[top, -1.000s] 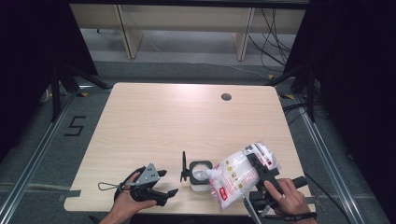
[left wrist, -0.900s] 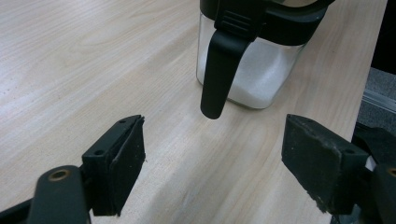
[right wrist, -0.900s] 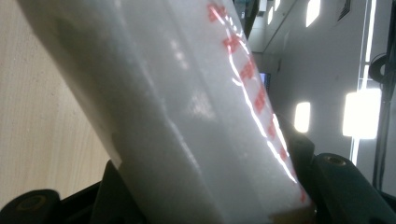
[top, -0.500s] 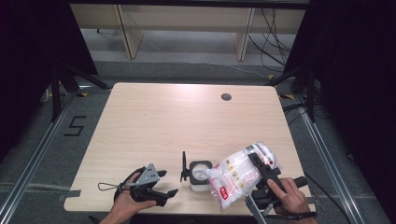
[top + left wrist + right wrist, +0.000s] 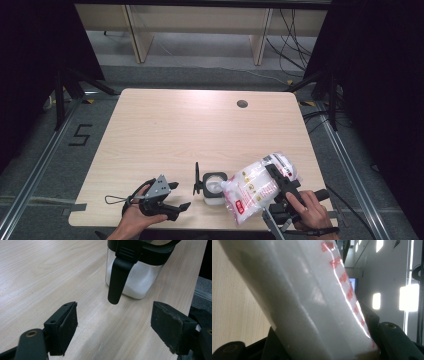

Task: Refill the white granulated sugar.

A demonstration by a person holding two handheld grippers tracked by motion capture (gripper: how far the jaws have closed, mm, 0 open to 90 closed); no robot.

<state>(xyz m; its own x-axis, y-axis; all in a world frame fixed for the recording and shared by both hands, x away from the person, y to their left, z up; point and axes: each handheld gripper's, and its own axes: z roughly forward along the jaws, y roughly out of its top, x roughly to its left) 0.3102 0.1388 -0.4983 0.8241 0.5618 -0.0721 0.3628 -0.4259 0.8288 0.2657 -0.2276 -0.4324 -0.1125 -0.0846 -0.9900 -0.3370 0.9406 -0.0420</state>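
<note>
A clear square jar (image 5: 214, 186) with a black rim and an open black lid (image 5: 197, 178) stands near the table's front edge; white grains fill its lower part (image 5: 136, 277). A white plastic bag with red print (image 5: 257, 187) is tipped with one corner over the jar's mouth, and my right gripper (image 5: 281, 184) is shut on it. In the right gripper view the bag (image 5: 312, 302) sits between the two jaws. My left gripper (image 5: 176, 196) rests at the front left, open and holding nothing (image 5: 113, 330), its jaws pointed toward the jar.
The light wooden table (image 5: 200, 130) has a round cable hole (image 5: 242, 104) at the back right. Dark frame legs and cables stand beyond the far edge. A floor marking "5" (image 5: 80, 134) lies left of the table.
The bag has tilted a little further toward the jar, and the right hand has shifted slightly. The left gripper has kept still.
</note>
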